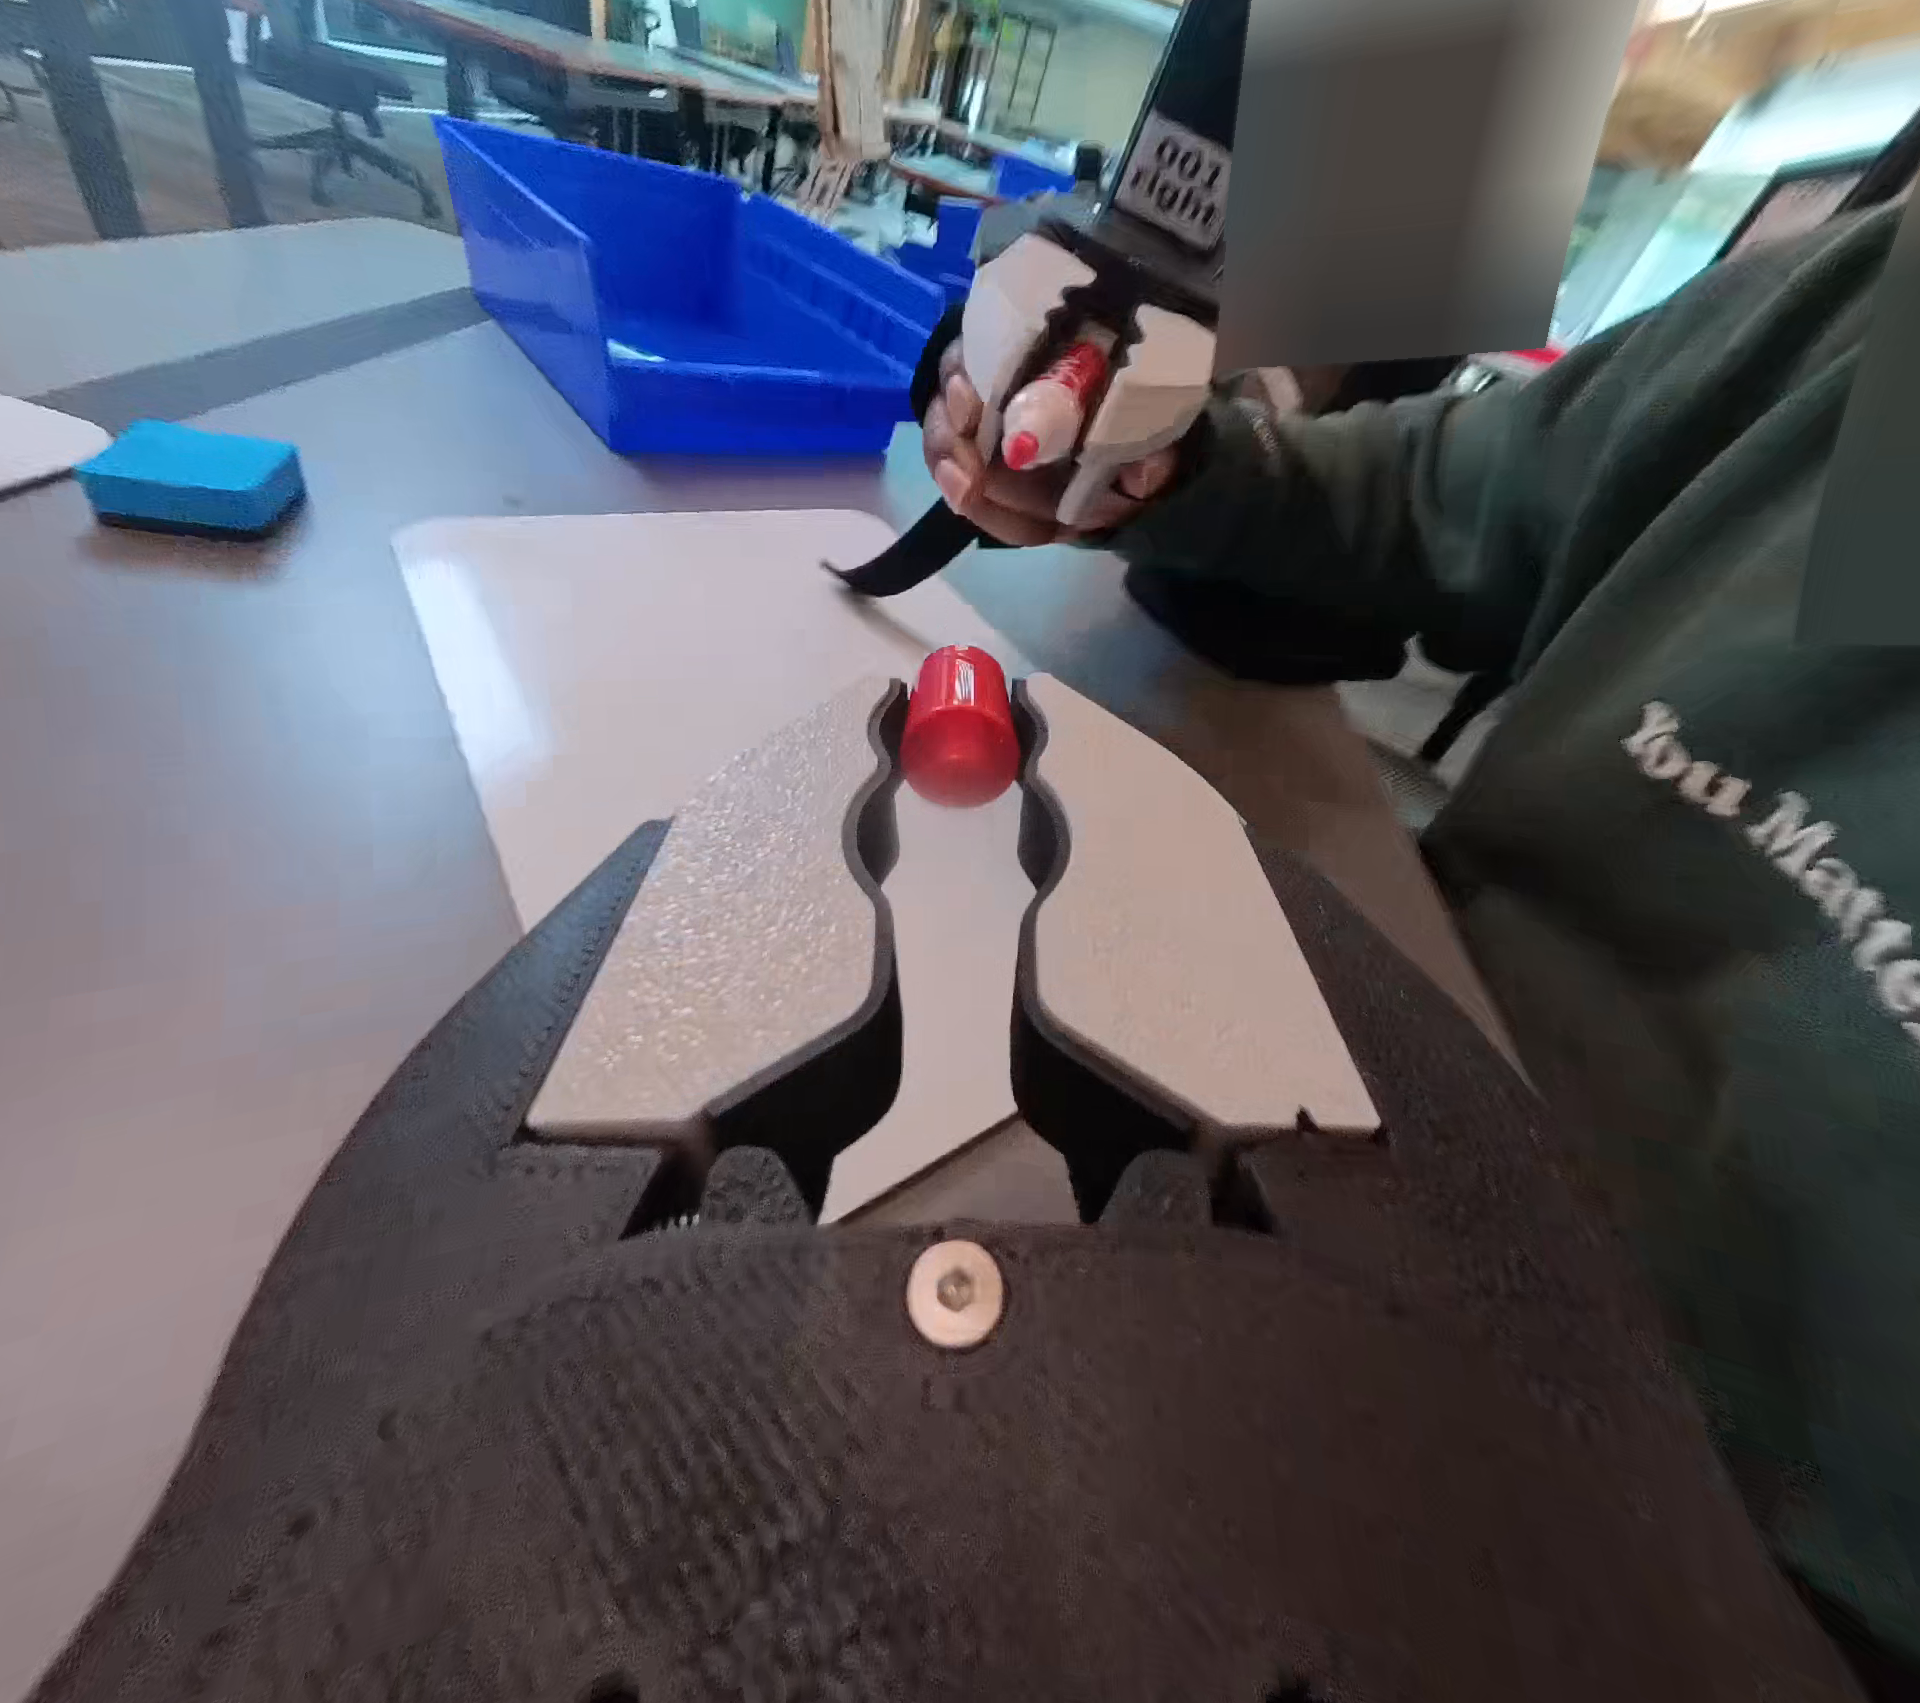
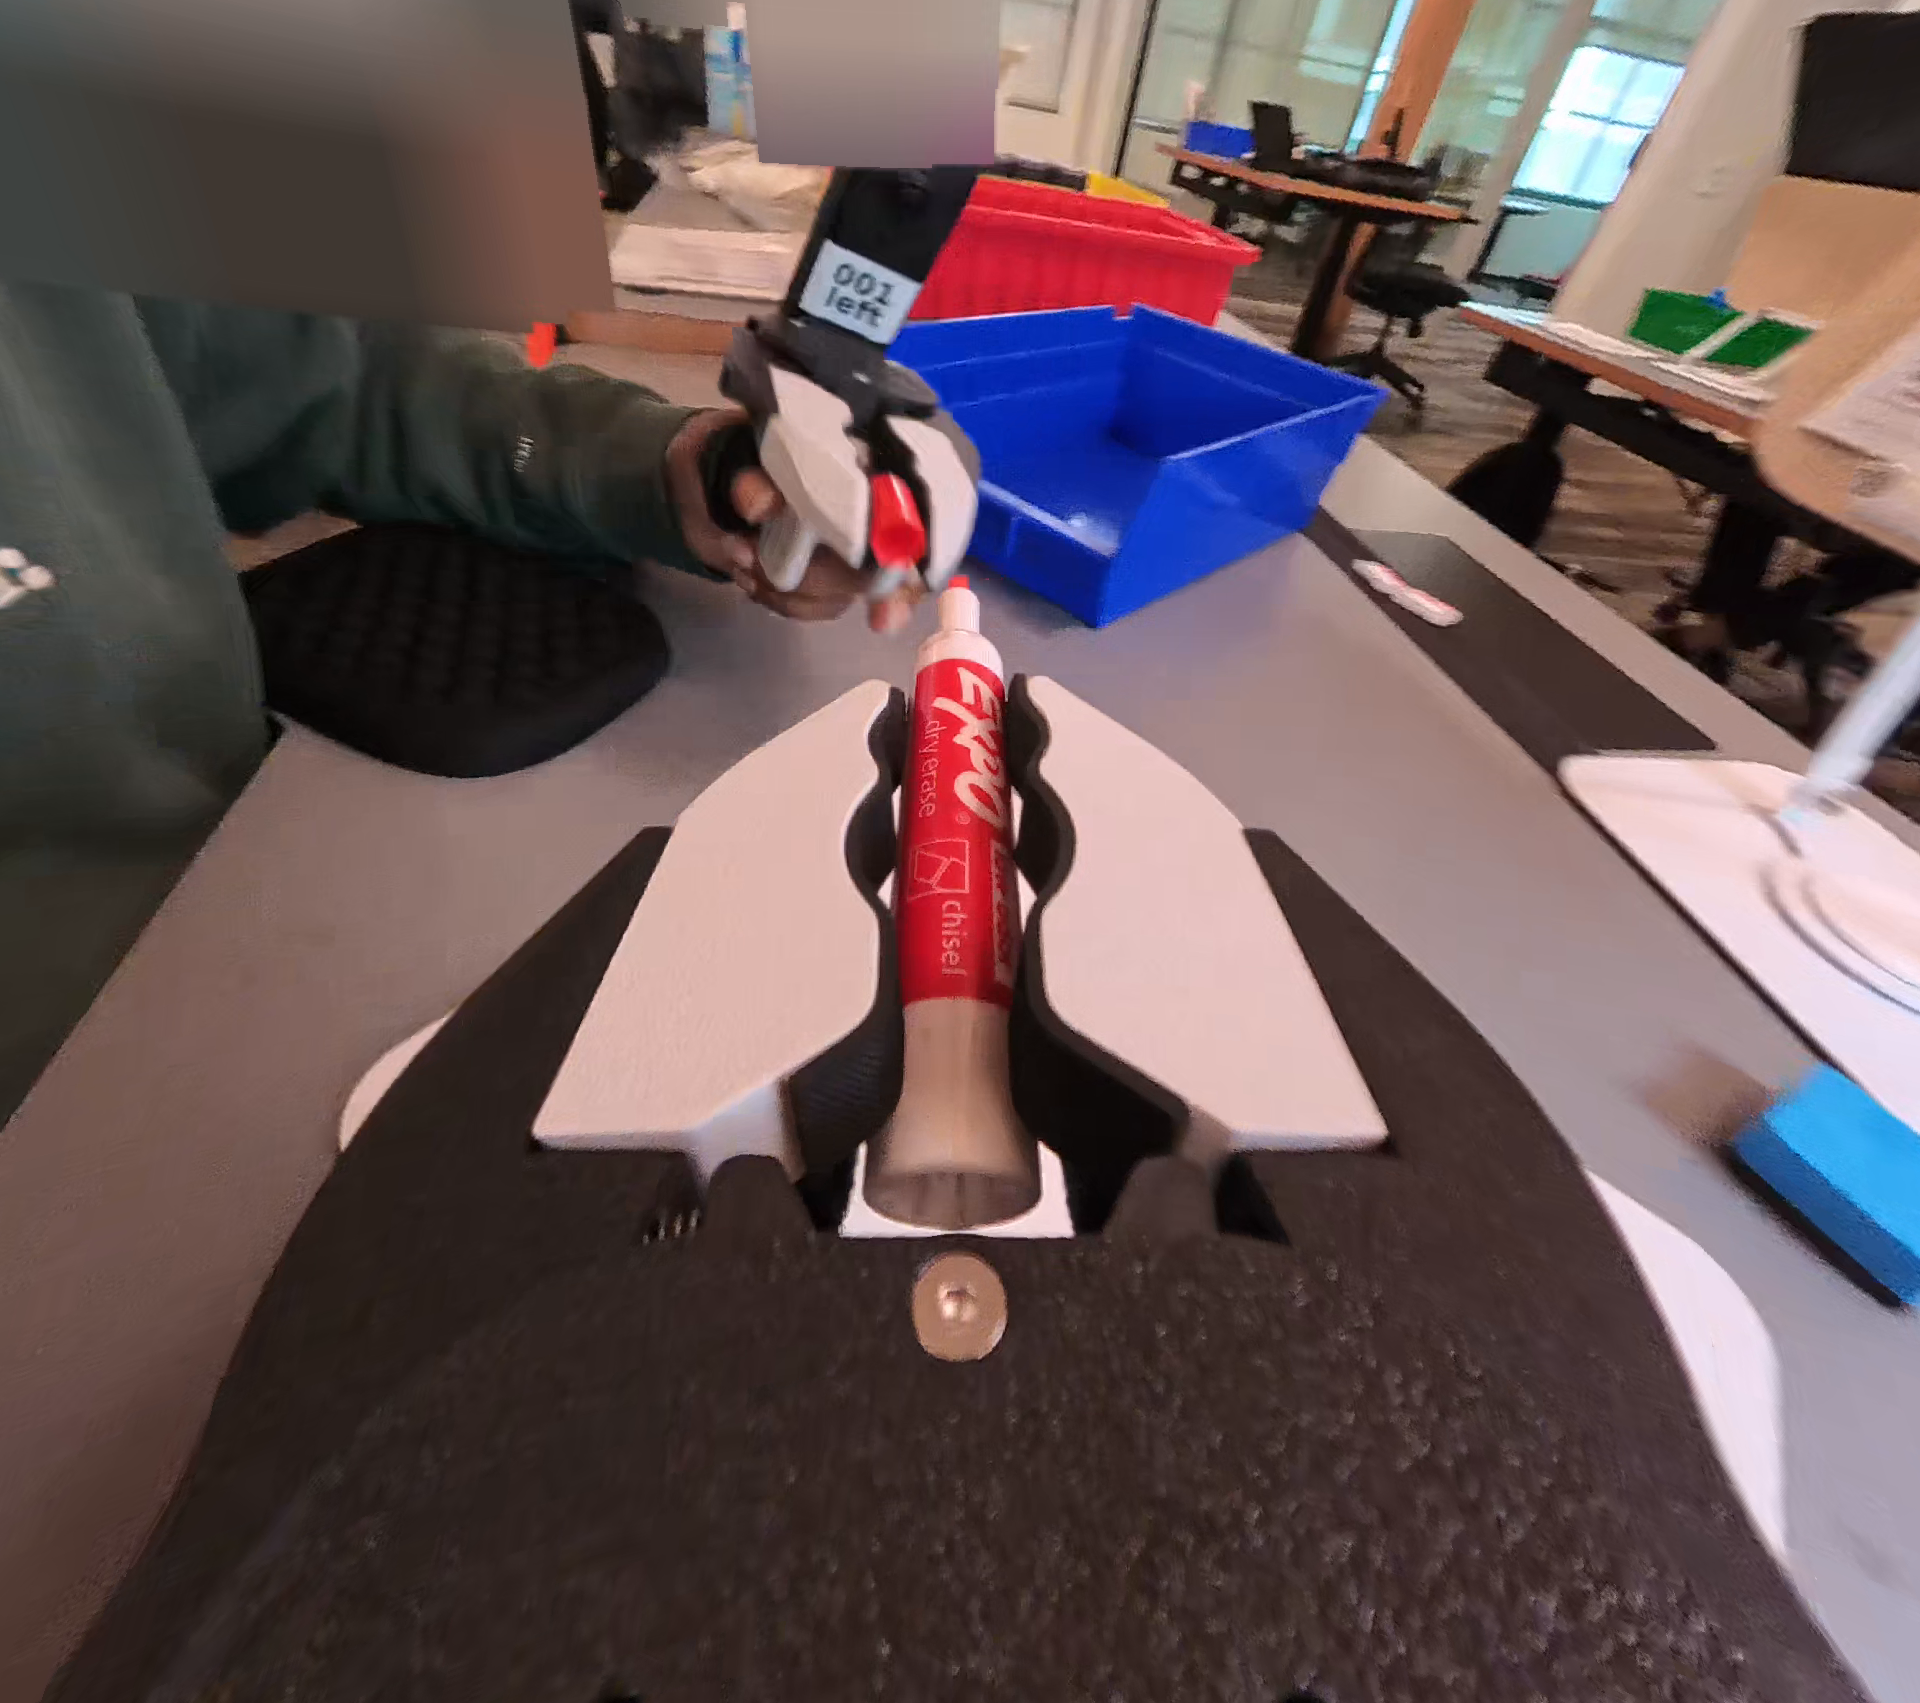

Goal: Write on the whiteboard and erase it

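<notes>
The left gripper (image 1: 958, 744) pinches the red cap (image 1: 956, 741) above the whiteboard (image 1: 644, 635), the right gripper (image 2: 956, 718) clamps the uncapped marker (image 2: 954, 864), and the blue eraser (image 2: 1839, 1175), blurred, lies half cut off at the frame edge.

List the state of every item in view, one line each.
Marker: uncapped, tip bare, clamped in the right gripper.
Cap: off the marker, pinched in the left gripper.
Whiteboard: flat on the table, blank where visible.
Eraser: lying on the table, untouched, away from both grippers.
Blue bin: upright, looks empty.
Red bin: behind the blue bin, contents hidden.
</notes>
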Demonstrator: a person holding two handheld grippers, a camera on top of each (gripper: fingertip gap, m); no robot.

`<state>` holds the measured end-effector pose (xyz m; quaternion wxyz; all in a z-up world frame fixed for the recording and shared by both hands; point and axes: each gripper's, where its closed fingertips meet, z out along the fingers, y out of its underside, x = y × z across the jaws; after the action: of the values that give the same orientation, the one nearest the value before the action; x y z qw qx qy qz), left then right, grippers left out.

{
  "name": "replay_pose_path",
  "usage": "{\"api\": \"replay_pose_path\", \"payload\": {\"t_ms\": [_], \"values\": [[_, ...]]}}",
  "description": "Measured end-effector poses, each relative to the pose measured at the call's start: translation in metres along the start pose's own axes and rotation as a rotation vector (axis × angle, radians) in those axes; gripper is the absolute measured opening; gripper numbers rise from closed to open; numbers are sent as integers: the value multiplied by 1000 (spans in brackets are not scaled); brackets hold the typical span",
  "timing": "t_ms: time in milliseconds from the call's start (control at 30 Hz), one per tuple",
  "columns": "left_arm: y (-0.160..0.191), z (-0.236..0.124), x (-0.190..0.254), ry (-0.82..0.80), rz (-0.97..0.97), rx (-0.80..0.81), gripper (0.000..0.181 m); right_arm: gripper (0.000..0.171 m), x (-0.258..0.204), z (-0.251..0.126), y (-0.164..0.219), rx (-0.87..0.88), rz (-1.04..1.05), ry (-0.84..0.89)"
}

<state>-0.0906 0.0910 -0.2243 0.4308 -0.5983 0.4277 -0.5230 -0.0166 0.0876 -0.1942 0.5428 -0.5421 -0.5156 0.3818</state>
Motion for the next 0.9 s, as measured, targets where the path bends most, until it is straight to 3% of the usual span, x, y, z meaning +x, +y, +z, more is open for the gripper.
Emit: {"api": "replay_pose_path", "payload": {"t_ms": [200,567,900], "values": [[10,-24,-29,-107,-45,12,19,19,13,5,29,-80,81,-4],[27,-14,-30,-132,15,-54,19,19,14,15,62,-232,138,-3],[43,-22,-28,-176,172,-149,19,19,-5,38,93,-561,115,-86]]}}
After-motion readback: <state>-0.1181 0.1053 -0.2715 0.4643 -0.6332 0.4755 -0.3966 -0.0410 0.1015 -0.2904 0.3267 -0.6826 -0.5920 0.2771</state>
